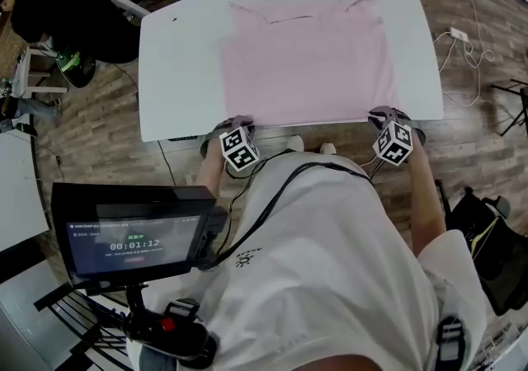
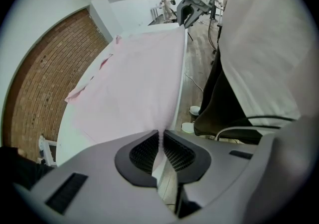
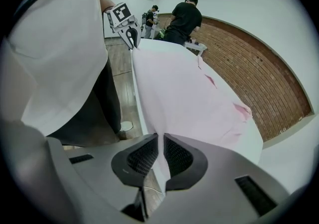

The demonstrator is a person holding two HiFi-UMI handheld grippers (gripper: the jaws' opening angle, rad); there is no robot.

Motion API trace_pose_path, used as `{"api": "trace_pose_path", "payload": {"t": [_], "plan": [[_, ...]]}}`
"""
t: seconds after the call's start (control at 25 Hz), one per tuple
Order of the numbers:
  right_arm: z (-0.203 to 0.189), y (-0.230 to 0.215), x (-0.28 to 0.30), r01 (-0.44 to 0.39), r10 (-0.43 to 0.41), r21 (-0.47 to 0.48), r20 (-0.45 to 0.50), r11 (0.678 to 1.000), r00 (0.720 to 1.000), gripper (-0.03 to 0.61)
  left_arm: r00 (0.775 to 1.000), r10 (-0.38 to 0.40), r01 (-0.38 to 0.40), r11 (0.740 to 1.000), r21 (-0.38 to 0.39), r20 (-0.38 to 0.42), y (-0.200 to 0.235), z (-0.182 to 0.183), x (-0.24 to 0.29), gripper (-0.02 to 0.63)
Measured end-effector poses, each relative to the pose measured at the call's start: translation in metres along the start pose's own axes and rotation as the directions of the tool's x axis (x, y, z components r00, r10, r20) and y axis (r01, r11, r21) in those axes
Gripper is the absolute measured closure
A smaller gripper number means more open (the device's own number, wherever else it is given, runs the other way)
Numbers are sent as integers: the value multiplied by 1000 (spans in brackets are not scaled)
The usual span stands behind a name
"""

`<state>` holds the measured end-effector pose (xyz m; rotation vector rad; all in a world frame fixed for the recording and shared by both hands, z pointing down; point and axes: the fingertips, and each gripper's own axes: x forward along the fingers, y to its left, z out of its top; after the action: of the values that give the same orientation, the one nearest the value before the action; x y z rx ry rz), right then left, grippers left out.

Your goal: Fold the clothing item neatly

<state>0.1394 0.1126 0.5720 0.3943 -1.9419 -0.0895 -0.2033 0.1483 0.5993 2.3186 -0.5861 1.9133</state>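
A pale pink garment (image 1: pixel 309 60) lies spread flat on the white table (image 1: pixel 177 72), its collar at the far edge. My left gripper (image 1: pixel 239 129) sits at the near left corner of the hem, jaws shut on the pink cloth (image 2: pixel 160 141). My right gripper (image 1: pixel 389 124) holds the near right corner the same way, with the pink cloth (image 3: pixel 160 143) pinched between its pads. In the left gripper view the right gripper (image 2: pixel 195 0) shows at the far end of the hem. The left gripper (image 3: pixel 124 21) appears likewise in the right gripper view.
A monitor on a stand (image 1: pixel 132 233) is at my lower left. A person in black (image 1: pixel 66 11) sits beyond the table's left end. A cable and plug (image 1: pixel 459 35) lie on the wood floor at the right. A brick wall (image 3: pixel 264 78) runs behind the table.
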Motion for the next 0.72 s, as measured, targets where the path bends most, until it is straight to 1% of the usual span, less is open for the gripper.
{"api": "trace_pose_path", "payload": {"t": [0.12, 0.2, 0.24, 0.32, 0.4, 0.48, 0.72], "plan": [[6, 3, -10, -1, 1, -13, 10, 1000, 1000, 540, 999, 22, -22, 1000, -20, 24, -3, -2, -15, 578], [11, 8, -16, -1, 1, -20, 19, 1000, 1000, 540, 998, 40, -37, 999, -39, 55, -7, -5, -24, 578], [9, 12, -22, 2, -1, -20, 26, 1000, 1000, 540, 996, 48, -44, 998, -51, 74, -12, -3, -29, 578], [-7, 24, -40, 10, -9, -18, 47, 1000, 999, 540, 993, 66, -59, 996, -73, 99, -36, 8, -39, 578], [-27, 39, -61, 17, -16, -15, 72, 1000, 997, 540, 992, 83, -74, 993, -87, 100, -67, 22, -47, 578], [-34, 48, -72, 15, -15, -10, 87, 1000, 996, 540, 991, 93, -84, 992, -94, 94, -82, 26, -55, 578], [-26, 53, -86, -4, 5, -11, 105, 1000, 994, 540, 991, 102, -92, 989, -116, 84, -88, 23, -72, 578]]}}
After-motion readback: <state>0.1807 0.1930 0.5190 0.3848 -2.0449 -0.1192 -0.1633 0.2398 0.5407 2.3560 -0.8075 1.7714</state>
